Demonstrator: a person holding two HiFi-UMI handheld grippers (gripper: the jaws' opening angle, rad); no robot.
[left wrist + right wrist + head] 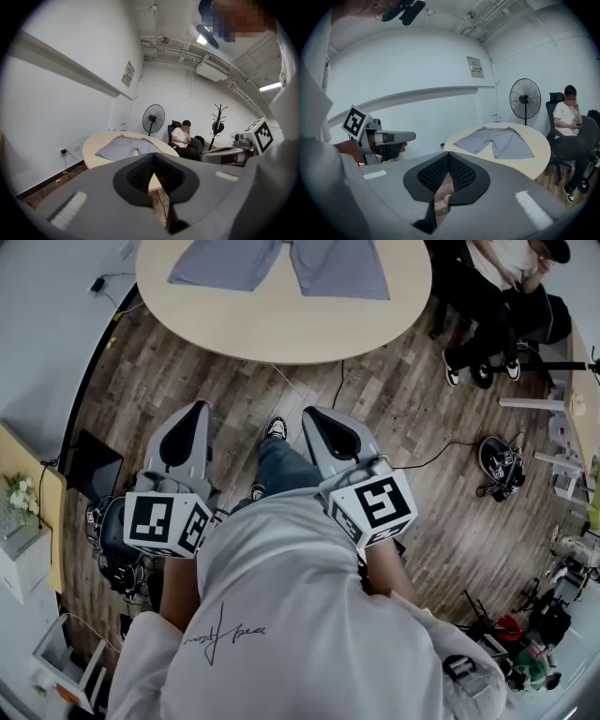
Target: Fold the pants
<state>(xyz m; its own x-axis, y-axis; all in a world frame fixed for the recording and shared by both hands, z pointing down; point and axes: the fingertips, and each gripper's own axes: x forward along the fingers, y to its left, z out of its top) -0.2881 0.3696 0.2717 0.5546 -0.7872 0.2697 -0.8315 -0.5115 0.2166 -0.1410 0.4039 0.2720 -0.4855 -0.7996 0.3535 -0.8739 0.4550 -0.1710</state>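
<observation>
Grey pants (281, 263) lie spread flat on the round wooden table (281, 324), legs towards me; they also show as grey pants (125, 146) and grey pants (497, 141) in the gripper views. My left gripper (195, 411) and right gripper (314, 415) are held side by side over the wood floor, well short of the table. Both are shut with nothing between their jaws. In the left gripper view the left gripper (153, 157) points at the table; the right gripper (448, 157) does likewise.
A seated person (497, 287) in a chair is by the table's right side. A standing fan (153, 118) and a coat rack (218, 123) are behind the table. Cables cross the floor (412, 399); equipment and clutter (502, 460) line the right, a desk edge (37, 512) the left.
</observation>
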